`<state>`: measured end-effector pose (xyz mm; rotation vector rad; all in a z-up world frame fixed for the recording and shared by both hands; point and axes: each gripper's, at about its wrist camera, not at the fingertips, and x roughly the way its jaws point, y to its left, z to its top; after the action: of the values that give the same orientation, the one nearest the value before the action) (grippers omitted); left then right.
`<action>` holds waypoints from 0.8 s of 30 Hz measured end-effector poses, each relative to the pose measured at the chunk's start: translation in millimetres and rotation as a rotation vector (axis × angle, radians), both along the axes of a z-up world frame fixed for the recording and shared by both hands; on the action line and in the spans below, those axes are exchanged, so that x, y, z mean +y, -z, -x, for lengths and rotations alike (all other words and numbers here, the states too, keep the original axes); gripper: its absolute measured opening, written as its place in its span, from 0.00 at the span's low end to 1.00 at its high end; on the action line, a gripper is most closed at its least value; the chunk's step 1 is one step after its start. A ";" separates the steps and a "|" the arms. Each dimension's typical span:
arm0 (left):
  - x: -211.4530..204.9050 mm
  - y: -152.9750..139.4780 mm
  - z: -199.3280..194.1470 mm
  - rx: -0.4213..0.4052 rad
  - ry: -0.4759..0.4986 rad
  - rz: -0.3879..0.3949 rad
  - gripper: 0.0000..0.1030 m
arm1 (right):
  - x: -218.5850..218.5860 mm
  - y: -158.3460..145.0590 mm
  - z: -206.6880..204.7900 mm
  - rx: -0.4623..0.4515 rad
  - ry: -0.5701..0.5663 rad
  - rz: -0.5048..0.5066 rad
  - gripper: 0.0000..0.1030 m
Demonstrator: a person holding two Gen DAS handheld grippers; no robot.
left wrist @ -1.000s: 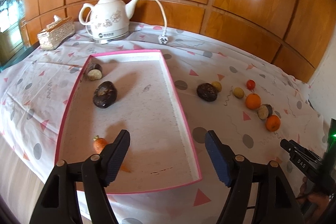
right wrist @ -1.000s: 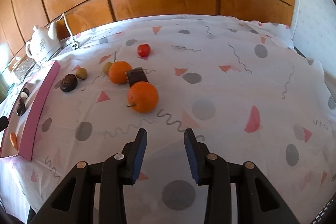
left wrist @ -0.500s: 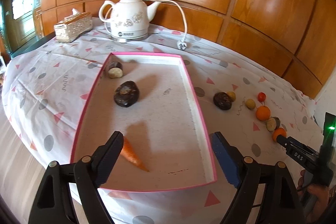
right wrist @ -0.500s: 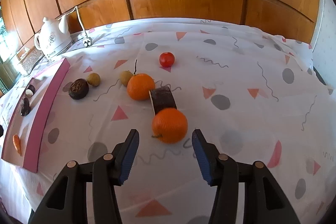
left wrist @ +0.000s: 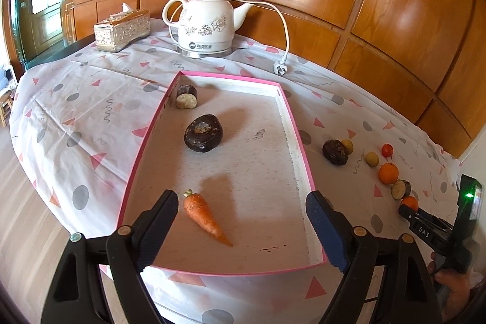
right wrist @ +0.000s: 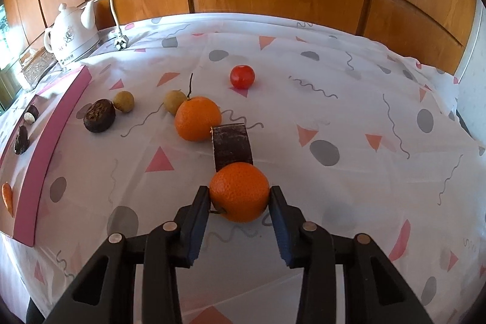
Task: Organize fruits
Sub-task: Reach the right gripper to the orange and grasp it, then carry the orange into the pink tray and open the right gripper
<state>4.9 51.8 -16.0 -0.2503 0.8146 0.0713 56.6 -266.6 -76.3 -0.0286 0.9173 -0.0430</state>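
The right gripper (right wrist: 240,199) has its two blue-padded jaws closed against the sides of a round, dimpled orange mandarin (right wrist: 239,191), which sits on the white patterned tablecloth (right wrist: 334,111); whether the fruit bears any load off the cloth cannot be told. The grip looks to sit at or slightly behind the widest part, near the pad tips. On a round, firm skin that invites the fruit to squirt forward out of the jaws if they squeeze harder or lift abruptly.

Just ahead of the jaws, touching or nearly touching the mandarin, lies a dark brown cut fruit slice (right wrist: 232,145), and beyond it a second orange mandarin (right wrist: 197,119). A forward push would likely knock that slice into the row. Ahead and to the left of the jaws lie a dark wrinkled round fruit (right wrist: 99,119), two small tan fruits (right wrist: 124,101) and a small red tomato-like fruit (right wrist: 242,76), all loose and apt to roll.

The left gripper (left wrist: 243,226) hangs released, jaws wide apart, over the near end of the pink-rimmed shallow tray (left wrist: 303,160). A small orange carrot (left wrist: 205,217) lies between its jaws, close to the left one. Carrying the mandarin over could bring the two tools together above the tray's near corner, or a drop from height could send the fruit rolling over the low rim.
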 end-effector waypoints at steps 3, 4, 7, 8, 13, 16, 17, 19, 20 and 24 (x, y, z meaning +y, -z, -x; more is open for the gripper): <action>2.6 -0.2 0.8 -0.001 -0.006 0.006 0.84 | 1.5 -0.6 3.0 0.001 -0.004 -0.008 0.38; 3.7 -0.2 1.3 -0.002 -0.009 0.008 0.84 | 2.4 -0.7 4.3 0.002 -0.007 -0.012 0.38; 6.2 -0.4 2.5 -0.004 -0.016 0.014 0.84 | 6.2 -1.3 9.2 0.003 -0.023 -0.024 0.38; 7.1 -0.4 2.9 -0.004 -0.019 0.017 0.84 | 7.7 -1.8 11.1 0.004 -0.030 -0.032 0.38; 11.8 -1.0 4.8 -0.005 -0.032 0.026 0.84 | 20.5 -4.1 20.1 0.009 -0.079 -0.061 0.38; 18.6 -2.5 6.6 -0.013 -0.053 0.034 0.84 | 32.1 -5.7 22.6 0.014 -0.125 -0.075 0.38; 21.1 -3.0 7.1 -0.015 -0.060 0.035 0.84 | 38.1 -7.0 23.0 0.015 -0.147 -0.082 0.38; 29.7 -4.7 8.8 -0.021 -0.086 0.040 0.84 | 48.2 -10.5 22.5 0.013 -0.185 -0.096 0.38; 33.6 -5.3 9.9 -0.024 -0.098 0.041 0.84 | 55.0 -13.3 21.8 0.012 -0.209 -0.106 0.38; 49.7 -4.2 13.3 -0.025 -0.146 0.047 0.84 | 82.8 -25.3 16.2 0.009 -0.311 -0.148 0.38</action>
<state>-8.4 101.5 -11.8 -0.3542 0.7731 0.1860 40.4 -183.8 -51.1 -0.0334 0.9148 0.3136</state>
